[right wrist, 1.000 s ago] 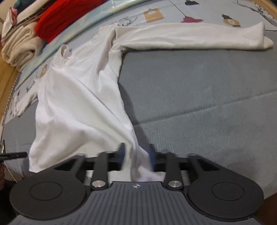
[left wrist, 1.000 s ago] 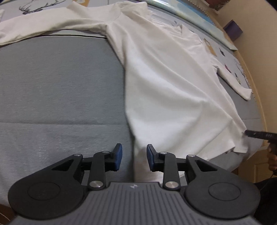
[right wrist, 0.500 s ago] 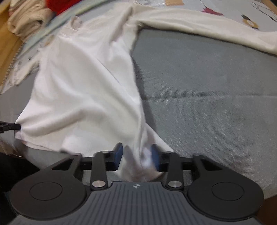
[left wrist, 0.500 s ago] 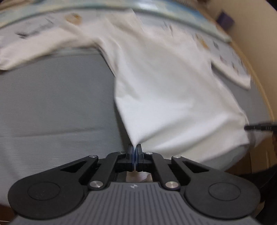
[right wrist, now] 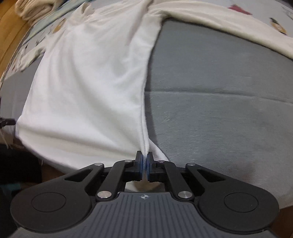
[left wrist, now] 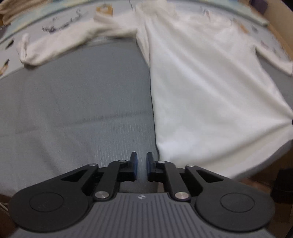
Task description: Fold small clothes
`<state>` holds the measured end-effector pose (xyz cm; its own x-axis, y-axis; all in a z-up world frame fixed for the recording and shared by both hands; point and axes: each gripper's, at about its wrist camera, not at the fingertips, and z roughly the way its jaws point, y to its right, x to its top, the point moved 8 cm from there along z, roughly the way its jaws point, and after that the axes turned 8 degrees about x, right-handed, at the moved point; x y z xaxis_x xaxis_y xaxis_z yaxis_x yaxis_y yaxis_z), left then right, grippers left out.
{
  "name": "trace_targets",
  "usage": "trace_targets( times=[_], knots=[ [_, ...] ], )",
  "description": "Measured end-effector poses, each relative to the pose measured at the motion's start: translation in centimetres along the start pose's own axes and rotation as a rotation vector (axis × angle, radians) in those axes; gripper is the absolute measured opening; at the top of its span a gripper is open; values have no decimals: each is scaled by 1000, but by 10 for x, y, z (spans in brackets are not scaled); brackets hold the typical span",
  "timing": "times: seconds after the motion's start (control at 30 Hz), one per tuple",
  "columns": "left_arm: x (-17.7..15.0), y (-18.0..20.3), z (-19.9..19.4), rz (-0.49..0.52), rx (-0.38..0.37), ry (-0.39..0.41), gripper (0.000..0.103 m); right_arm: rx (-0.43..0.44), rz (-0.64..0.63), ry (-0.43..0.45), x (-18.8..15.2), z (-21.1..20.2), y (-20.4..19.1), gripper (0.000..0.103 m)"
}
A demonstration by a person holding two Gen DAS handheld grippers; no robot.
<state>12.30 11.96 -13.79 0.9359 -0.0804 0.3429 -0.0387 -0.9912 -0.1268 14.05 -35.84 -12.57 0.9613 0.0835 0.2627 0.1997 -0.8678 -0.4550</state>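
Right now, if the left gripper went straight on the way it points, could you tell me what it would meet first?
Probably the grey bed cover. The left gripper points steeply down, nothing pinched between its pads. The white shirt lies just beside that line; depth is unclear.

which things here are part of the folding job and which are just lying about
In the job: white long-sleeved shirt; right gripper, shut on its hem corner; left gripper, fingers just eased apart, nothing clearly between; grey bed cover it lies on.
Lying about: folded cream towels; patterned sheet.
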Motion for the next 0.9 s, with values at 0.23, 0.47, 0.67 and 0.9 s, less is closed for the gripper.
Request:
trace_targets(
  times=[0.23, 0.47, 0.67, 0.9],
  knots=[
    [1, 51, 1, 104, -204, 7, 13, 120, -88, 171, 13, -35, -25, 15],
    [-16, 50, 26, 203, -45, -80, 12, -169, -151, -86, -14, 12, 4, 25],
    [-10, 62, 21, 188, -115, -36, 16, -58, -98, 21, 0, -11, -1, 25],
    [3, 61, 7, 188, -72, 43, 27, -141, -124, 216, 23, -44, -5, 25]
  ],
)
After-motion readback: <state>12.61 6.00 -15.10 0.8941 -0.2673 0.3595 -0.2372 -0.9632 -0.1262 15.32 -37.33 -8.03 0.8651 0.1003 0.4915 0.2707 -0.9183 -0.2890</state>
